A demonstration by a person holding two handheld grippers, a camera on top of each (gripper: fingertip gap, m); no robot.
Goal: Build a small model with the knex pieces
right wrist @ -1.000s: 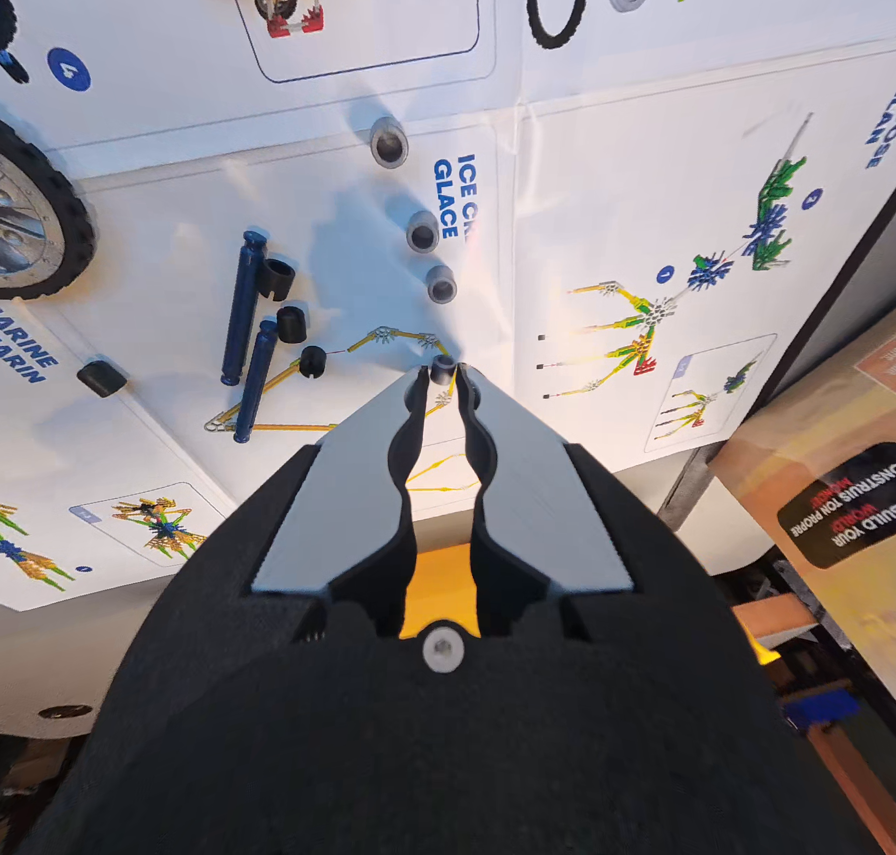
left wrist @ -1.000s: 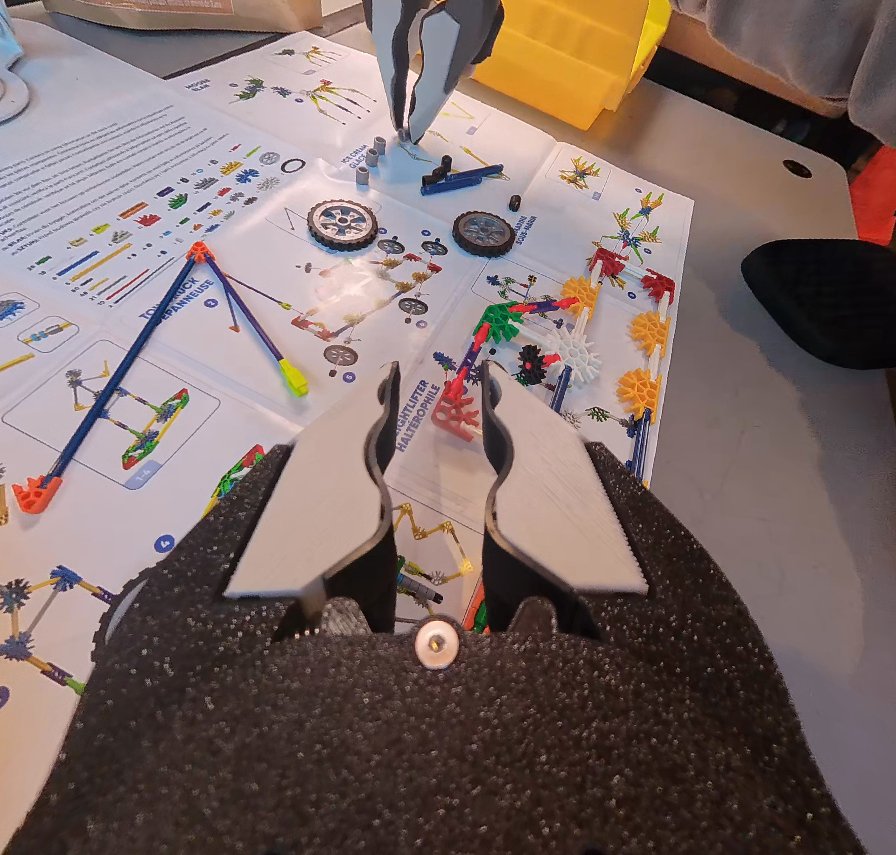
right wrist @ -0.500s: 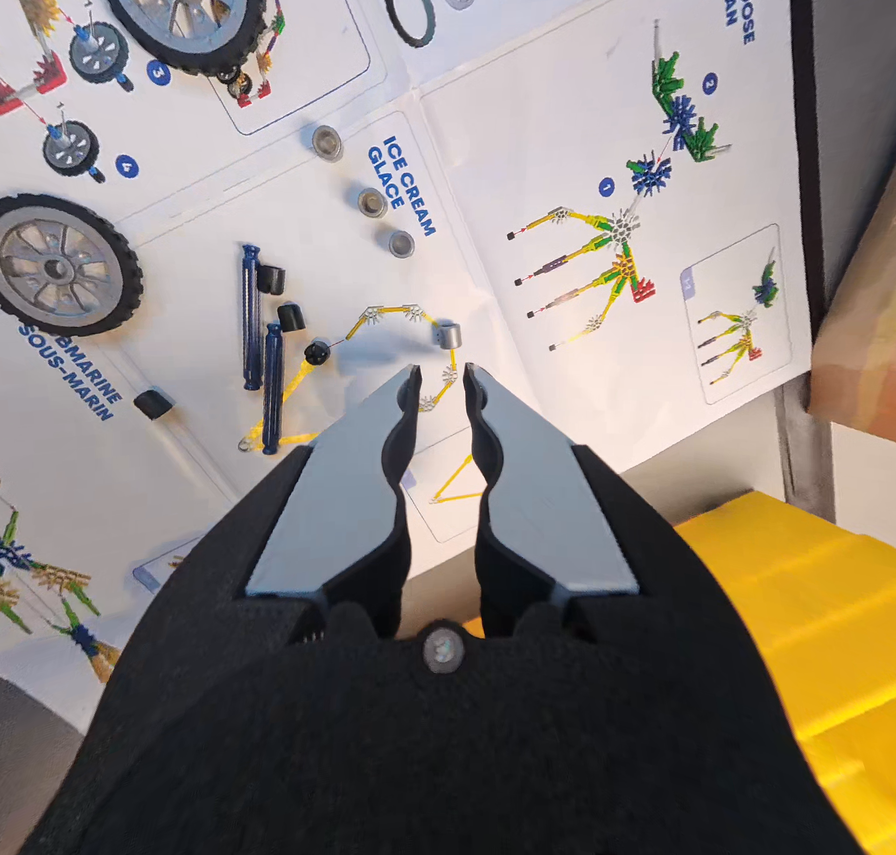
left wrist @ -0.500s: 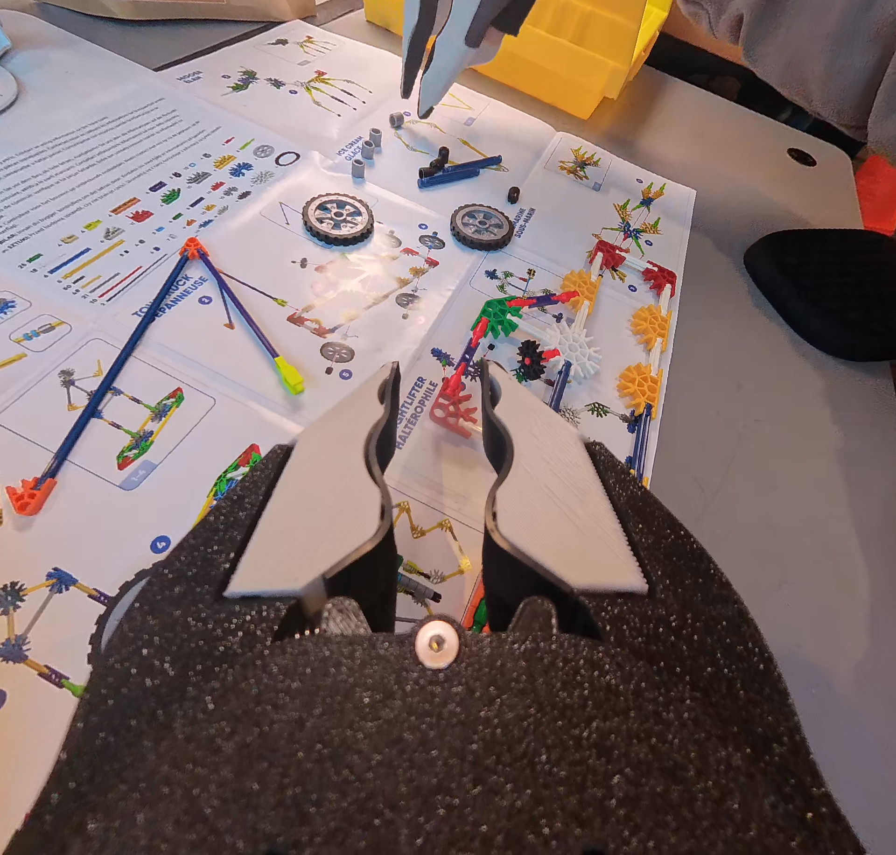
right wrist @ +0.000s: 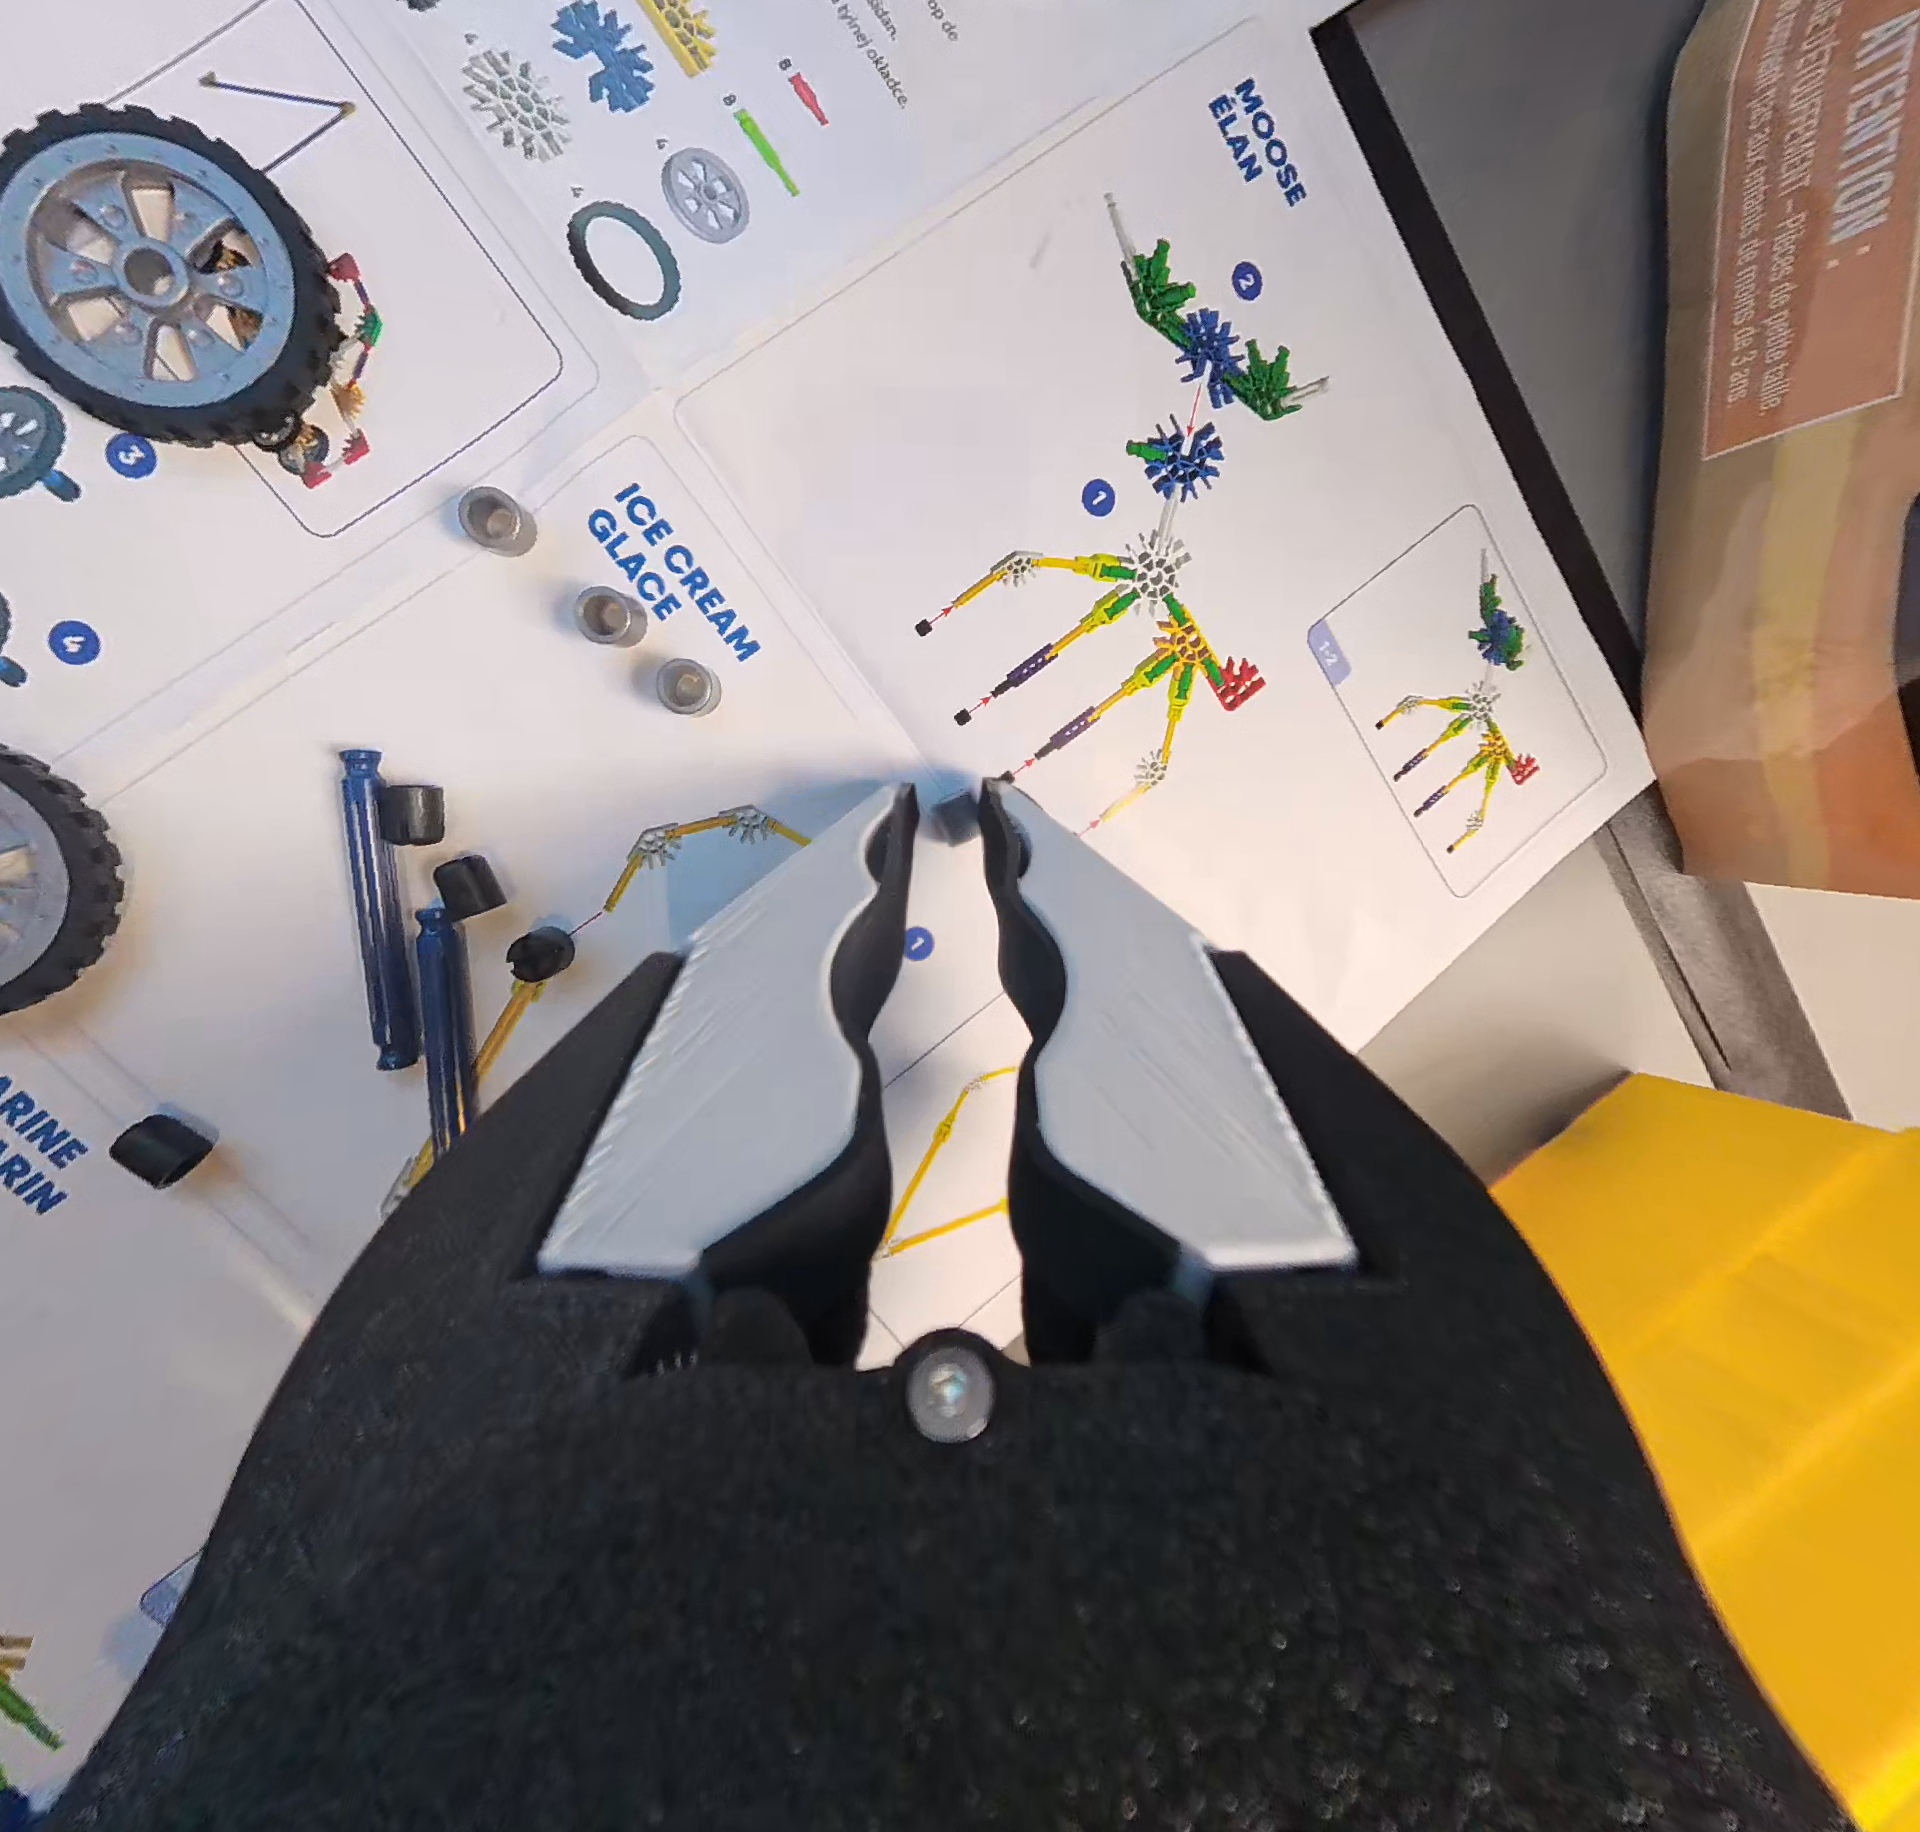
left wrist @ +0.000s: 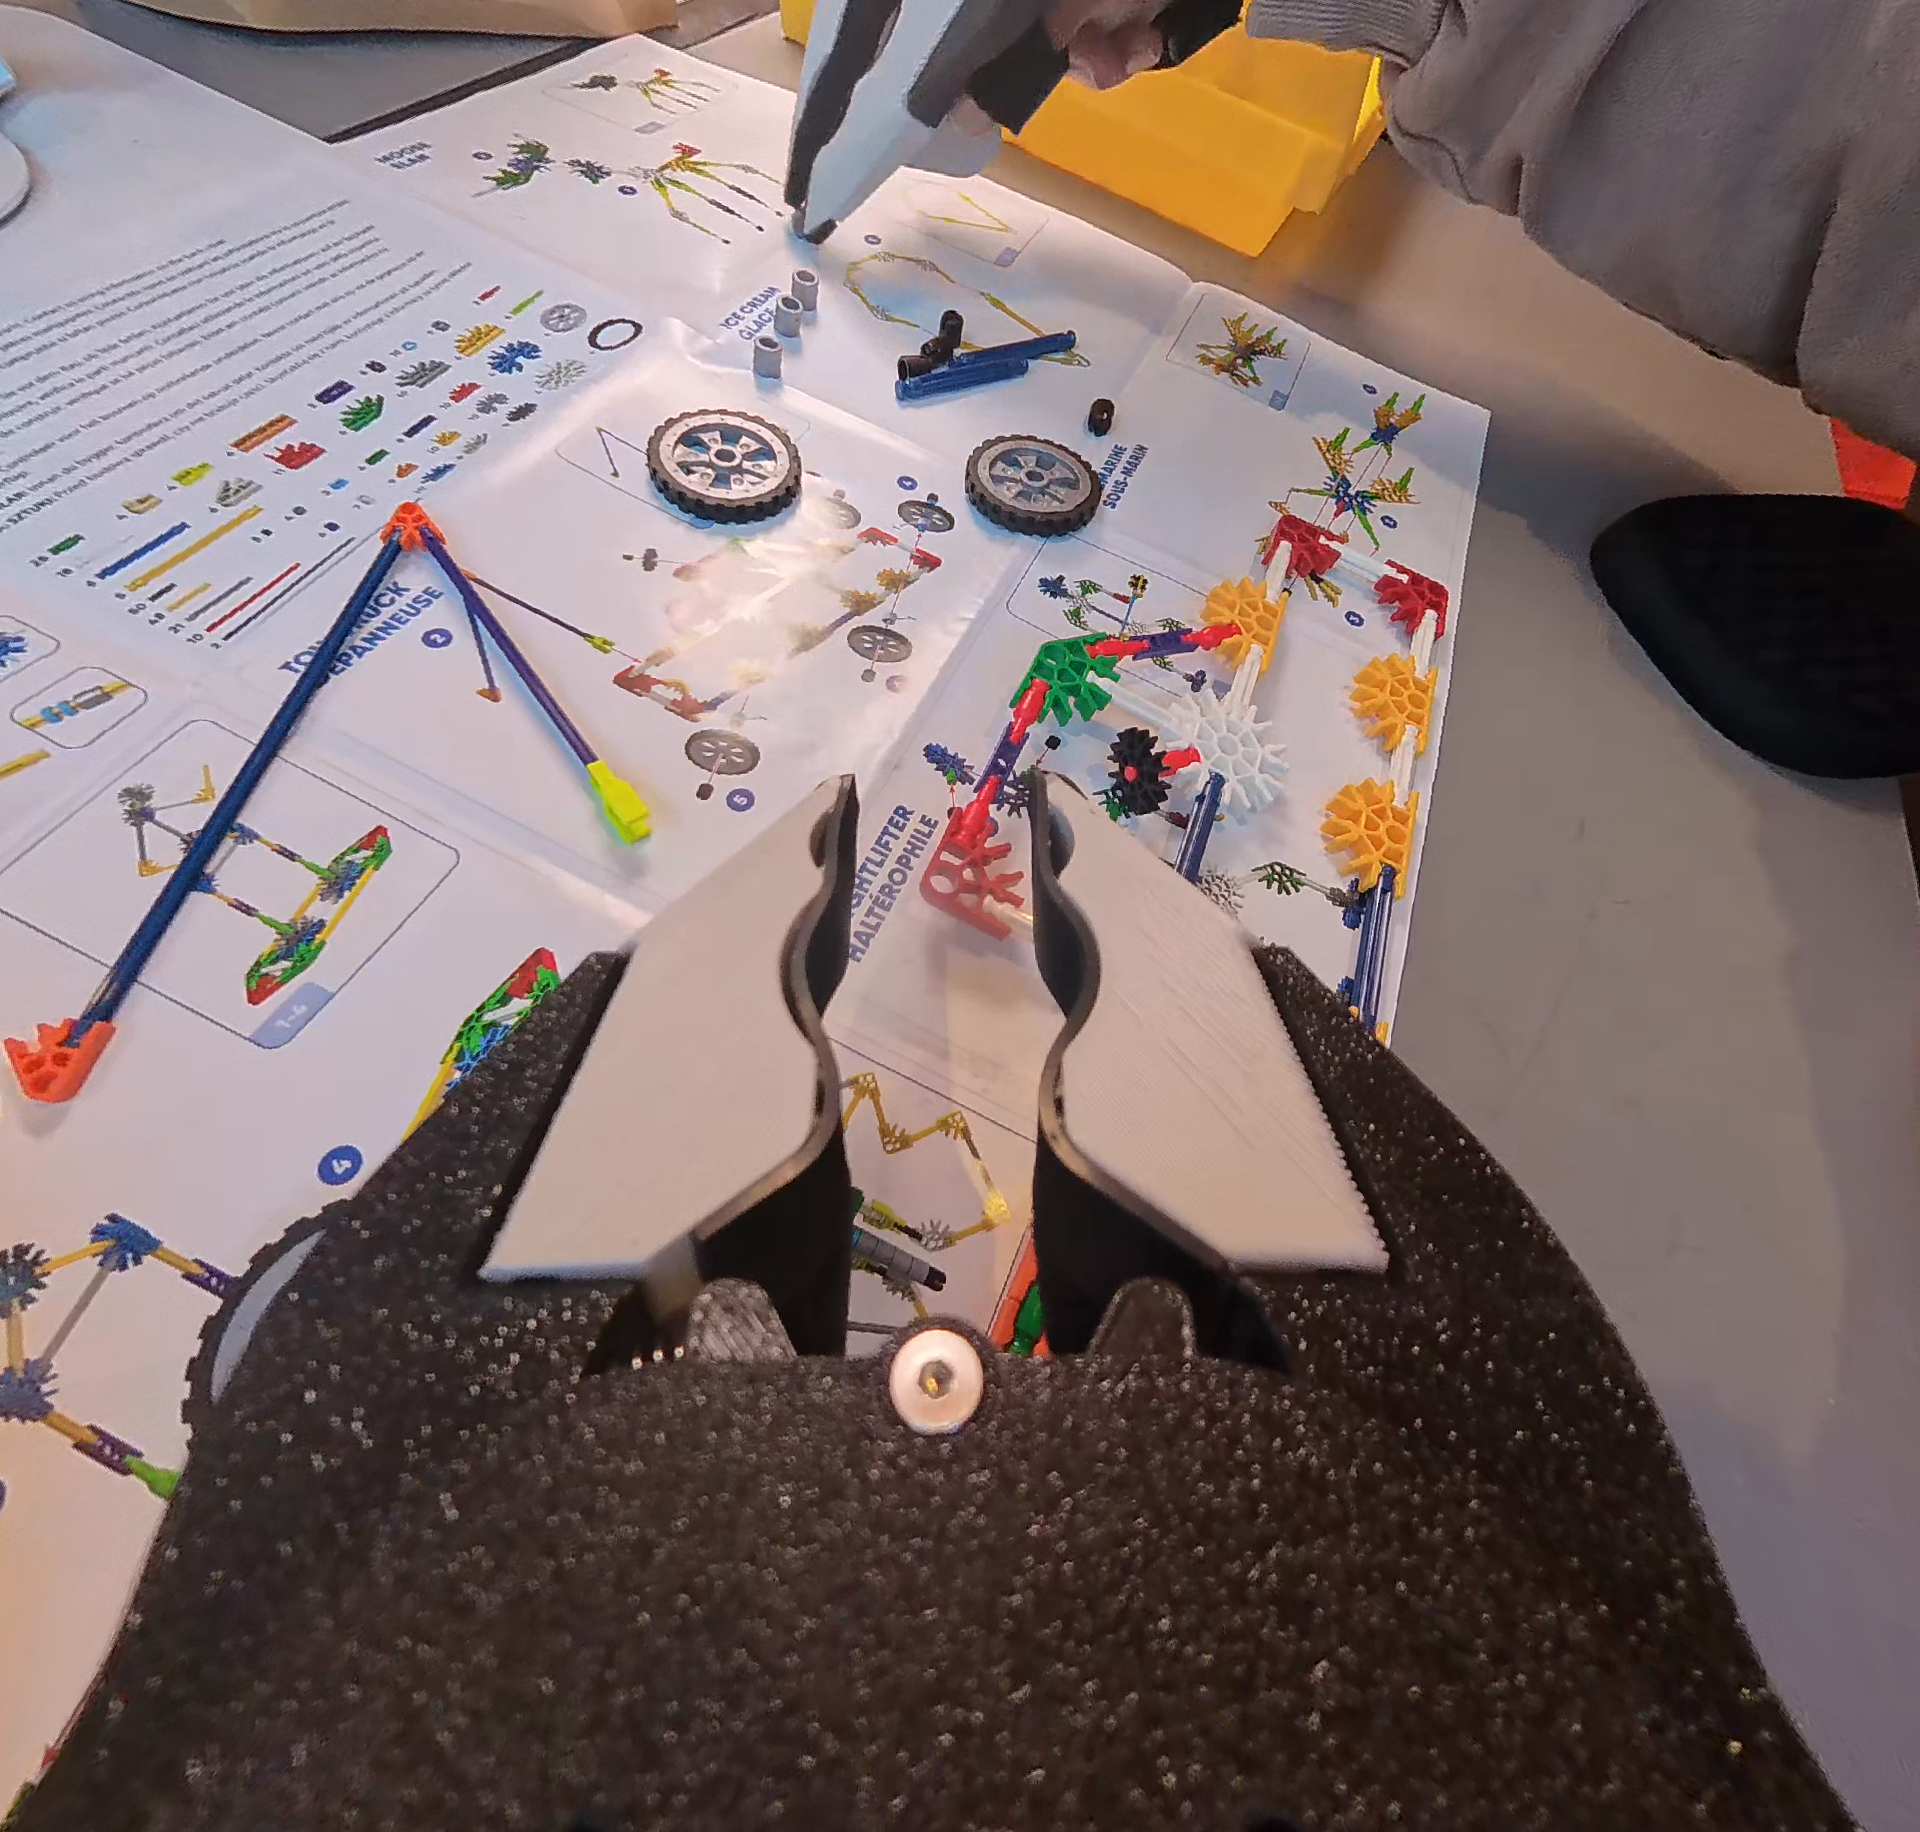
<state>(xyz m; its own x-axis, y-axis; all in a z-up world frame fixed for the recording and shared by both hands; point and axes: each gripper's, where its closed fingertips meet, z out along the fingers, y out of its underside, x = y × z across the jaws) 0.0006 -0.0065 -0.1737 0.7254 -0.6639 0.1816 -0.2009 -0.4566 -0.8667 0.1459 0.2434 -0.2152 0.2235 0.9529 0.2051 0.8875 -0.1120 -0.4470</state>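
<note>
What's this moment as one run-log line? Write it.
left gripper: open, empty, over red connector | right gripper: shut on small grey spacer | three grey spacers on instruction sheet

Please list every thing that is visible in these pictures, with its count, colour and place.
instruction sheet: one, white, spread over the table
table: one, grey, under everything
wheels: two, grey with black tyres, middle of the sheet
loose tubes: three, grey, in a row beyond the wheels
gripped tube: one, grey, blurred, at the far edge of the sheet
short rods: two, blue, side by side
small caps: four, black, near the short rods
long-rod frame: one, blue with orange ends, left
model: one, many colours, right
bin: one, yellow, far side
bag: one, brown, far side
sleeve: one, grey, above the bin
left gripper: jaws open above the model's red end
right gripper: jaws closed on the gripped tube
</note>
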